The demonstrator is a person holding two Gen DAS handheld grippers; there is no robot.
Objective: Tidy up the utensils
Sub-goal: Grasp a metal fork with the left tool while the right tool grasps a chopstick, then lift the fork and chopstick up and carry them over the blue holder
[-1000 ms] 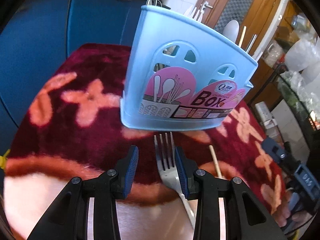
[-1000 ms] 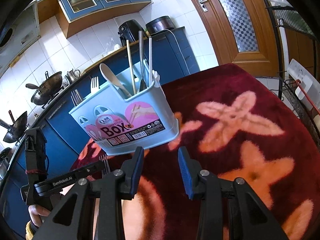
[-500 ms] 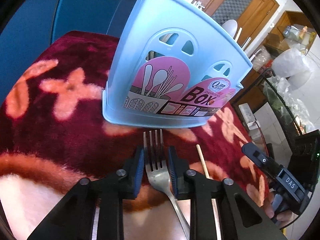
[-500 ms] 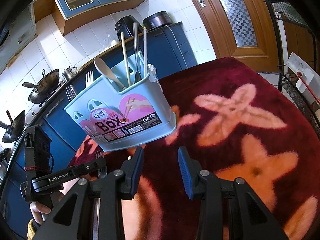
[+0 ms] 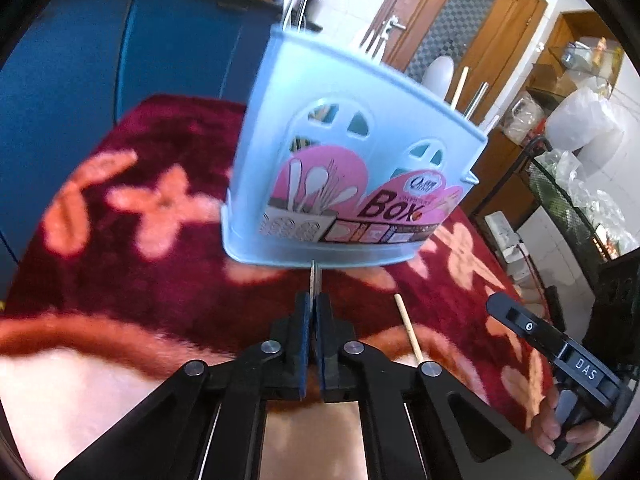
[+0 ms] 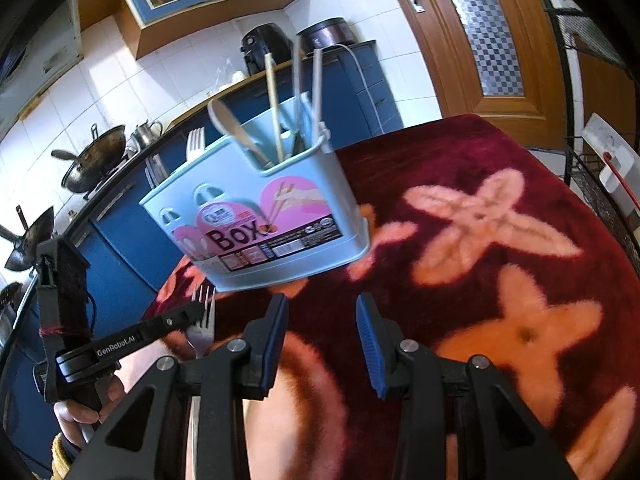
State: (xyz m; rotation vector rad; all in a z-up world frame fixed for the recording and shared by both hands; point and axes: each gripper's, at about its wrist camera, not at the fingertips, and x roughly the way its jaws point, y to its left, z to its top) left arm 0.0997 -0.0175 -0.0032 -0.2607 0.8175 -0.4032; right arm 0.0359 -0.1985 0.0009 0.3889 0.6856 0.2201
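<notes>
Left gripper point(image 5: 313, 312) is clamping the fork point(image 6: 203, 320) edge-on just in front of the blue utensil box point(image 5: 344, 184); next it needs lifting clear and dropping tines-up into a compartment. Right gripper point(image 6: 322, 340) is hanging agape, holding nothing. Fork handle is hidden behind the fingers; a chopstick point(image 5: 407, 330) is lying cut off alongside.

We find the utensil box point(image 6: 260, 224) standing on the table cover point(image 6: 480, 280), spoon point(image 6: 230, 126) and chopsticks point(image 6: 274, 104) upright in its right compartment, a fork point(image 6: 195, 142) in the left. Before the box lies another fork point(image 6: 204, 320), edge-on between the left gripper point(image 5: 313, 312) pads. Just right of it lies a lone chopstick point(image 5: 408, 330). The right gripper point(image 6: 322, 336) sits before the box, right of the fork. Counter behind.
</notes>
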